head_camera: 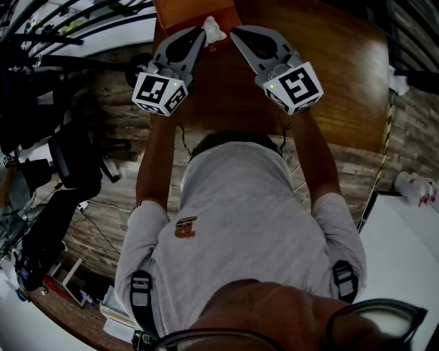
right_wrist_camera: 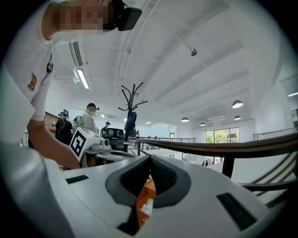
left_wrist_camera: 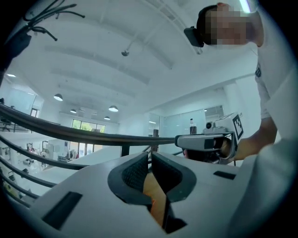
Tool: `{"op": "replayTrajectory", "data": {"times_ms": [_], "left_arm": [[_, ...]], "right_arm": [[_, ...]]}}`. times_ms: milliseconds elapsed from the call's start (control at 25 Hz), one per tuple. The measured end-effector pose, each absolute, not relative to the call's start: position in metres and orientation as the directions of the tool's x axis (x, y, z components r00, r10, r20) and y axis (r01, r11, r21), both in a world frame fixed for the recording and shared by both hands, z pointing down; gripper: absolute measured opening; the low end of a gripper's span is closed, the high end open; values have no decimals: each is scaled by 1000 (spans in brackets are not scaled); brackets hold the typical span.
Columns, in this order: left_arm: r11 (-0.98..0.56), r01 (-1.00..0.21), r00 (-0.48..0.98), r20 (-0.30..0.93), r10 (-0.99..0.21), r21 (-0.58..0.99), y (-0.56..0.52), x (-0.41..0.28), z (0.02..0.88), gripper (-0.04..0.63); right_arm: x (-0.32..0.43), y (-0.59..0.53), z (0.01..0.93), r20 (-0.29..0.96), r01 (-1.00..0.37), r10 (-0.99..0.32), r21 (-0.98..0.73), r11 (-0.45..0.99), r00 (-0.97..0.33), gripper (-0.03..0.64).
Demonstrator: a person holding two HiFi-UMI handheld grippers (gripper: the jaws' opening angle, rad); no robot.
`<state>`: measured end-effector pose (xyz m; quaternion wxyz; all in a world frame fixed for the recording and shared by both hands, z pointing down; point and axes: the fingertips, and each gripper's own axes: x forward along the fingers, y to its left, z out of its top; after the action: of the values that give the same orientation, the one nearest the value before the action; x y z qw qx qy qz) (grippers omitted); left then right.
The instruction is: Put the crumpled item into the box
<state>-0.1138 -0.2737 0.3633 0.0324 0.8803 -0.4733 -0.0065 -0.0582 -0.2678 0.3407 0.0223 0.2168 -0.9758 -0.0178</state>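
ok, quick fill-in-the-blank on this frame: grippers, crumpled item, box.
1. The left gripper is ___, nothing between its jaws.
2. In the head view, the ___ crumpled item shows between the left gripper and the right gripper.
3. The box is ___.
Missing: shut; white; orange.

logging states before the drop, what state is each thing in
crumpled white item: at the tip of the left gripper, whether pinched unclear
left gripper: shut
right gripper: shut, nothing between the jaws
orange cardboard box: at head view's top edge, opening unseen
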Motion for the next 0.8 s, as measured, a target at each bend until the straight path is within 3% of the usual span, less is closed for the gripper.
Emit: {"op": "replayTrajectory", "data": {"times_ms": [360,520,800], "left_arm": [[-575,-818,572,-105,-814,0,-226,-103,315,20],[-582,-813,580,-130,-804,-28,-211,-96,305,20],[-596,-802,594,-167,-787,-47,-189,-90,299,20]], "right_arm": [[-62,-226,308,-60,-383,-379,71,921,-923,32],[-61,-212,309,-52,-372,-370,60,926,-928,32],[-62,-193,294,-151,-378,-367,52,924,-918,32]]}}
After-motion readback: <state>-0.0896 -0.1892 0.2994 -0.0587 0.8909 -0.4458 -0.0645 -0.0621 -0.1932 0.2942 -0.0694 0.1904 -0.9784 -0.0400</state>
